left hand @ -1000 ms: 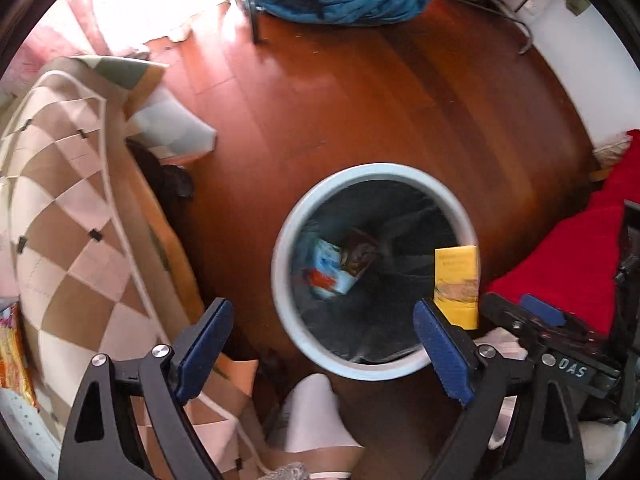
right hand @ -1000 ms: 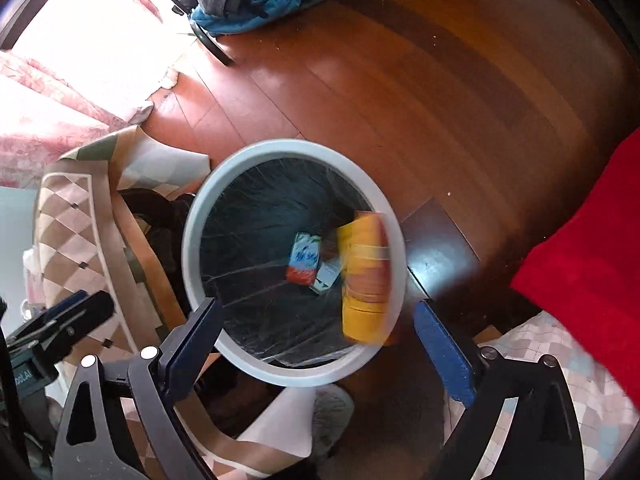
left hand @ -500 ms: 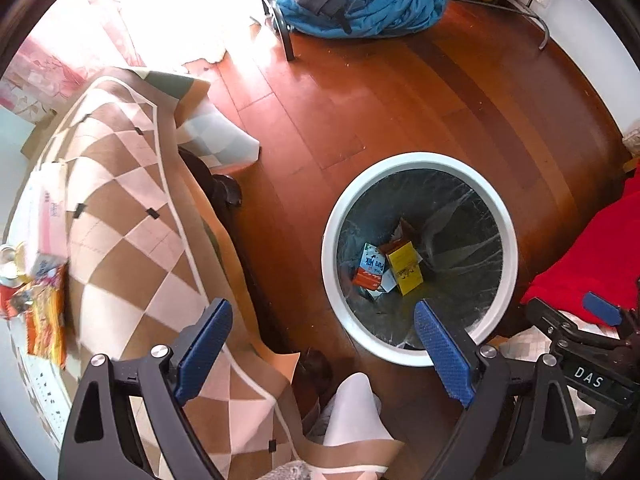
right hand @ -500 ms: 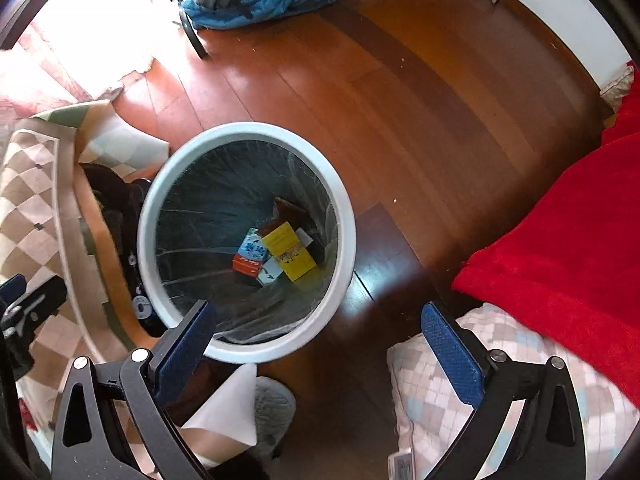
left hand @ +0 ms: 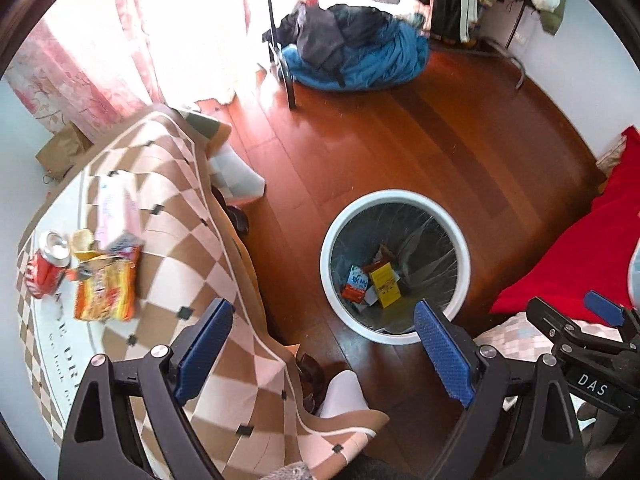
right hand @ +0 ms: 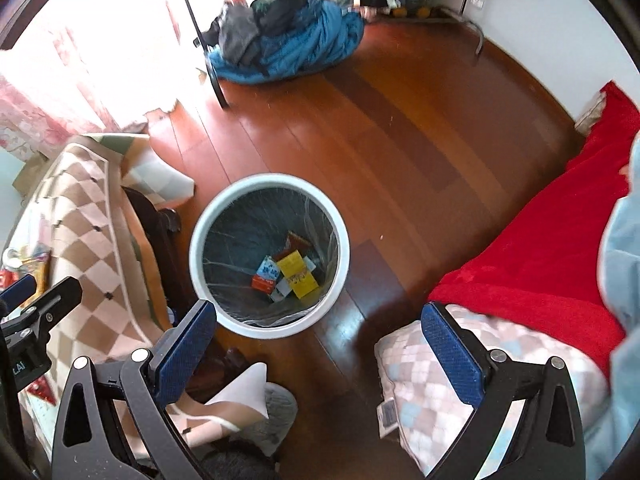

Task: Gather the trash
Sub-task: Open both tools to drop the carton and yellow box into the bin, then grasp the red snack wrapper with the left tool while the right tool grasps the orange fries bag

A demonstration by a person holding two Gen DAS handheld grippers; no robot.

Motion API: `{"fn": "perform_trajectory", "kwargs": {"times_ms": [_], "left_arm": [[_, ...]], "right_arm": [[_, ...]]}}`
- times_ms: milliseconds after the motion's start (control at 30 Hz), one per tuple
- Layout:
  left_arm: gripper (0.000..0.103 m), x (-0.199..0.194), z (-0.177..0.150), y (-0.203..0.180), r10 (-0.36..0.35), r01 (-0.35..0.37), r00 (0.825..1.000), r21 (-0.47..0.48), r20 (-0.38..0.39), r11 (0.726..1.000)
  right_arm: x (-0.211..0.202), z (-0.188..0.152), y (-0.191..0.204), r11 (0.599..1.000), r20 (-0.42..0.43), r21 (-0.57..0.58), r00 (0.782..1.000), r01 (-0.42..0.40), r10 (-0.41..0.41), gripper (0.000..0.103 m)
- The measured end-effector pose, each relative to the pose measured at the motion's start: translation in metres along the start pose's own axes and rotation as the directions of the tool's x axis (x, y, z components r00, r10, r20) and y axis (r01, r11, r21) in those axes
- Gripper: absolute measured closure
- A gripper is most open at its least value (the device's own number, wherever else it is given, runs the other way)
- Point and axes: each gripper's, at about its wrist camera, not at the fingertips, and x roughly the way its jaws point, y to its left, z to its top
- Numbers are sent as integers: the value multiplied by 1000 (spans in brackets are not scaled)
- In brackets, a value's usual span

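Observation:
A white-rimmed trash bin (left hand: 394, 196) (right hand: 269, 179) with a clear liner stands on the wood floor. Inside lie a yellow carton (left hand: 385, 284) (right hand: 297, 272) and a blue-and-red carton (left hand: 356, 283) (right hand: 266, 273). On the checked tablecloth (left hand: 180, 248) at the left lie a red soda can (left hand: 46, 270), an orange snack bag (left hand: 106, 290) and crumpled wrappers (left hand: 86, 242). My left gripper (left hand: 322, 346) is open and empty, high above the table edge and bin. My right gripper (right hand: 318, 354) is open and empty above the floor beside the bin.
A red blanket (right hand: 552, 256) and a checked pillow (right hand: 480, 396) lie to the right. A blue heap of clothes (left hand: 360, 56) sits by a clothes rack at the far wall. Dark table legs (right hand: 160, 232) stand between cloth and bin. A light blue sleeve (right hand: 624, 264) shows at right.
The yellow carton dropped from the air by the right gripper into the bin. Both grippers rose and pulled back from the bin; the table with its can and wrappers came into view.

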Motion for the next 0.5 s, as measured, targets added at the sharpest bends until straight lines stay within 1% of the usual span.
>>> {"fn": "perform_trajectory", "kwargs": {"times_ms": [167,300,433,500], "left_arm": [[10,-47,-11,11,-30,31,997,-16,70,999],[10,-83,-21,23,-50,54,992,-30,113,998],[10,-118,-32,42,-49,58,986,-49,162,997],[10,-136,-39,59,-43,57,980,-68,193,996]], "right_arm": [[-59,-11,11,1000,81,1,997,-14,14,0],[-105,-20,22,999,153,17,988,-37,34,0],[-142,-28,37,995,210,31,974,-99,91,0],[-159,-34,52,991,232,27,965,-133,123,0]]}}
